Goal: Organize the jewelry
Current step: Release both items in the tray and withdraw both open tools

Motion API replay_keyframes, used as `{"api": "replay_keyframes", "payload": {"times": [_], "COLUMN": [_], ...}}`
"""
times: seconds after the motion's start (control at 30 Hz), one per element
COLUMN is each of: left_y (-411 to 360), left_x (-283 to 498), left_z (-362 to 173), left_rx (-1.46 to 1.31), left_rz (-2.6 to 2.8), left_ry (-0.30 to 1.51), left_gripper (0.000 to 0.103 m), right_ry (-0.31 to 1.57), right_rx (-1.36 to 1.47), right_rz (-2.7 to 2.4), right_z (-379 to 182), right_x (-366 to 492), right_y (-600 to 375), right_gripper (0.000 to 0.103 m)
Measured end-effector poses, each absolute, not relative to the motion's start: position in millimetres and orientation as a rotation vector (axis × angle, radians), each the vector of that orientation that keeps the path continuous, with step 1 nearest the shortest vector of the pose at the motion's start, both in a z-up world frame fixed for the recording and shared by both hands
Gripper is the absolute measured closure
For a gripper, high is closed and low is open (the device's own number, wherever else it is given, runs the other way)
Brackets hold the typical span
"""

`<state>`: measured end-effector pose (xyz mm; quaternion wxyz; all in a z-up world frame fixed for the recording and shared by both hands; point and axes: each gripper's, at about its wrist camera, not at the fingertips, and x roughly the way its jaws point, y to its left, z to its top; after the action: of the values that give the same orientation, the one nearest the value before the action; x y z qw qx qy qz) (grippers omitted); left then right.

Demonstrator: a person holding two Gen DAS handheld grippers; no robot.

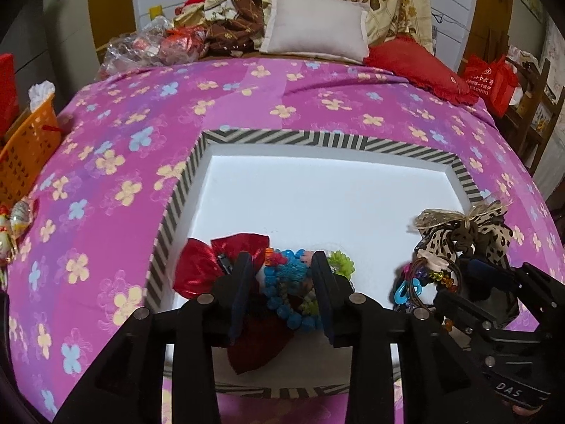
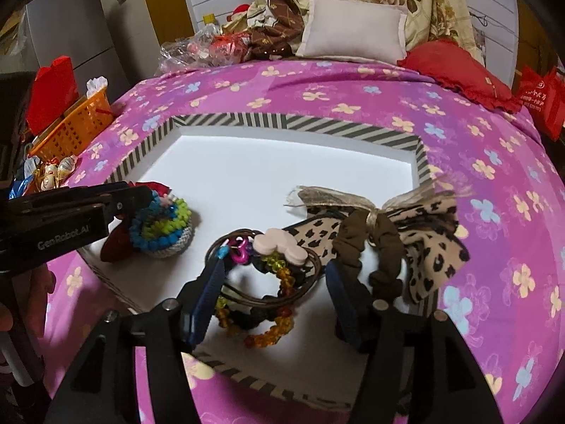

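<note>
A white tray with a striped rim (image 1: 317, 139) lies on the flowered purple bedspread (image 1: 123, 134). At its near left sits a pile with a red satin bow (image 1: 197, 268), blue pom-pom hair ties (image 1: 293, 318) and a green flower piece (image 1: 340, 263). My left gripper (image 1: 282, 282) stands open astride that pile, its pads apart from it. At the tray's near right lie a leopard-print bow (image 2: 434, 247), a brown scrunchie (image 2: 370, 243), a pink flower-shaped piece (image 2: 282, 247) and an amber bead bracelet (image 2: 272, 332). My right gripper (image 2: 275, 282) is wide open around the bracelets and hair ties.
An orange basket (image 2: 77, 123) stands off the bed's left edge beside wrapped sweets (image 2: 53, 173). At the bed's head lie a white pillow (image 1: 317, 24), a red cushion (image 1: 416, 67) and plastic bags (image 1: 141, 46). A red bag (image 1: 491, 81) hangs at the right.
</note>
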<state>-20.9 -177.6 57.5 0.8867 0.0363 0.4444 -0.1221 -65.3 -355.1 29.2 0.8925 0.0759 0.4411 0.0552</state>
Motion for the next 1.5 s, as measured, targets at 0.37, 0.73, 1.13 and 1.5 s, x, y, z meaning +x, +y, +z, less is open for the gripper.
{"api": "replay_keyframes", "payload": {"times": [0.37,0.73,1.13,1.5], "left_y": [-155,-145,-145,-143], "left_x": [-44,-81,-117,-142], "left_z": [82,86,96,116], "left_rx": [0.019,0.06,0.074,0.093], "left_rz": [-0.231,-0.182,-0.162,-0.156], "left_ry": [0.867,0.841,0.814,0.766], "left_gripper": [0.085,0.085,0.085,0.085], "right_ry": [0.838,0.835,0.79,0.762], "right_rx": [0.162,0.165,0.168,0.156], "right_rz": [0.092,0.056,0.041,0.028], "right_z": [60,62,75,86], "right_x": [-99,-130,-154,-172], "right_y": [-355,-359,-344,-335], "right_gripper": [0.03,0.028,0.024,0.02]}}
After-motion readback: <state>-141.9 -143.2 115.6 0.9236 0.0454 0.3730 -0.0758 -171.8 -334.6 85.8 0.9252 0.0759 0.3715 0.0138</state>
